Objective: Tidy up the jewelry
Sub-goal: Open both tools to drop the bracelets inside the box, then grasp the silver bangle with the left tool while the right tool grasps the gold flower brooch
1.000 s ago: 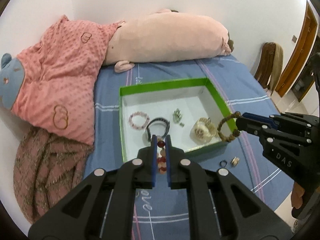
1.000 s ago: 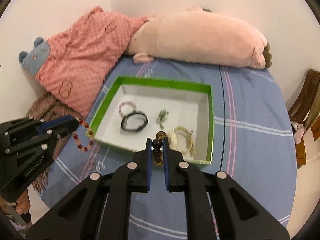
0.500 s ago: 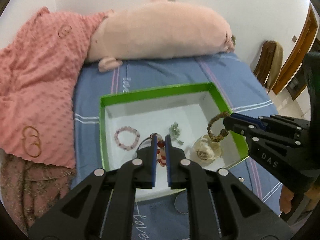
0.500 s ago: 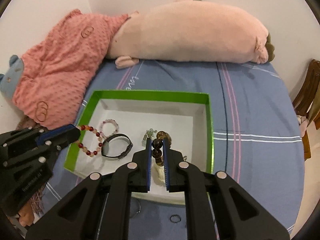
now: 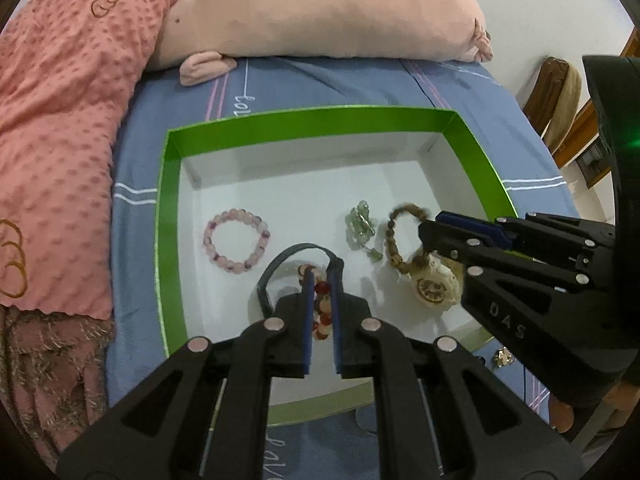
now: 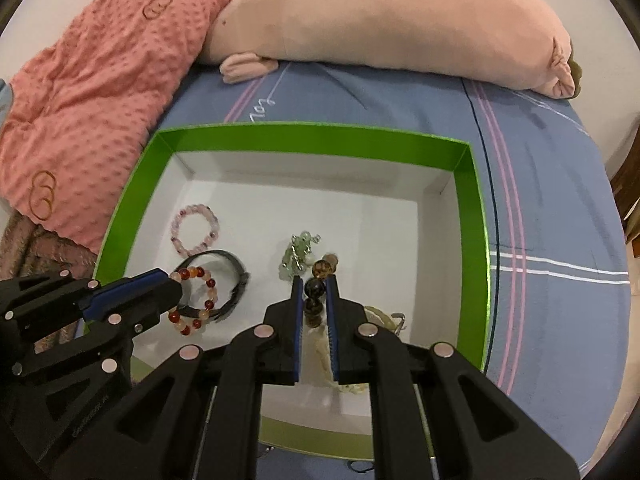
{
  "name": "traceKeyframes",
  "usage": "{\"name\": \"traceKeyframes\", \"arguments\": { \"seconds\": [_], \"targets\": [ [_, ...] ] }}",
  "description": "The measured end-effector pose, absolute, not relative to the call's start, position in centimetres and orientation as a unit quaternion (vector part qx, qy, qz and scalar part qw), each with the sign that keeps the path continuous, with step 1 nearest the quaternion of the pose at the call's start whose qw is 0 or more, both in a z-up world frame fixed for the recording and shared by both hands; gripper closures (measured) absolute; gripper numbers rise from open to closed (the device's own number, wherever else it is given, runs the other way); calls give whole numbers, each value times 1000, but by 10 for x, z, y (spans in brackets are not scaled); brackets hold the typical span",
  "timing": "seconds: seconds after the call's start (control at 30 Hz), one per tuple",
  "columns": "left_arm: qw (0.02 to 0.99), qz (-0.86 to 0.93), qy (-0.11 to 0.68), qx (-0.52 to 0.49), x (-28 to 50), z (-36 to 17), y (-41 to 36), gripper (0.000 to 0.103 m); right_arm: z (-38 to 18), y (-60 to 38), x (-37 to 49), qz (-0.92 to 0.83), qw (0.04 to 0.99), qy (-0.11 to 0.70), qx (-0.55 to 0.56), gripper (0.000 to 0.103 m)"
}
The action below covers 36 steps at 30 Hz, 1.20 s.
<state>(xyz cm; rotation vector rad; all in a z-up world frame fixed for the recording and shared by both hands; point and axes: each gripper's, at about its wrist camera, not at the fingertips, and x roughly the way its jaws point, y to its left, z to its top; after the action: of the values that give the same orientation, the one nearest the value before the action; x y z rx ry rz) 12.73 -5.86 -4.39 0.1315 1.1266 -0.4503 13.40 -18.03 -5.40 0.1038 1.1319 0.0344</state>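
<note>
Two hand-held grippers are hovering over a shallow green-walled box with a white floor [image 5: 170,216], which is lying on a blue striped bedsheet [image 6: 552,216]. The left hand-held gripper [image 5: 321,280] is pinching a red and cream beaded bracelet [image 6: 196,300] between narrow jaws, above the box's near left part. The right hand-held gripper [image 6: 313,284] is opening its jaws, with a dark brown beaded bracelet [image 5: 394,240] between them, hanging over the box's near right part; whether the pads are pressing it, I cannot tell. Inside the box, a pale pink beaded bracelet [image 5: 236,242] is lying to the left, a black band [image 6: 236,276] just near it, a small green charm cluster [image 5: 360,228] at the middle and a cream bracelet [image 5: 434,284] to the right. A pink plush bolster [image 5: 320,8] is lying along the far edge.
</note>
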Motion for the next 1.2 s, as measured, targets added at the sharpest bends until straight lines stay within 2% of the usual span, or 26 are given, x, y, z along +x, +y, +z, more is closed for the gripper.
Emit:
{"name": "traceKeyframes", "arguments": {
  "seconds": [0.03,0.07,0.1,0.33,0.47,0.67,0.83,1.03,1.07,1.2],
  "targets": [
    [820,-211,529,62,127,-44,-58,92,-53,-182,133,13,844,534,49,67],
    [820,-212,528,61,126,-43,-58,84,-48,-184,130,9,848,528,51,55],
    [822,-212,525,60,125,-41,-57,75,-42,-188,127,8,852,520,55,52],
    [850,-200,484,49,100,4,-32,71,15,-215,83,8,876,477,66,52],
    [852,-199,482,47,64,15,-20,58,23,-239,46,-20,873,481,72,52],
    [812,-220,531,105,13,-35,-46,58,-35,-253,-2,-60,824,559,65,52],
    [780,-234,574,88,11,-72,-58,58,-84,-252,-10,-67,793,600,80,52],
    [772,-232,589,58,21,-84,-59,58,-100,-243,-7,-63,788,607,82,52],
    [770,-234,591,57,23,-86,-61,59,-102,-242,-6,-63,787,608,80,52],
    [759,-229,607,52,27,-98,-67,75,-107,-237,-2,-61,786,610,78,52]
  ]
}}
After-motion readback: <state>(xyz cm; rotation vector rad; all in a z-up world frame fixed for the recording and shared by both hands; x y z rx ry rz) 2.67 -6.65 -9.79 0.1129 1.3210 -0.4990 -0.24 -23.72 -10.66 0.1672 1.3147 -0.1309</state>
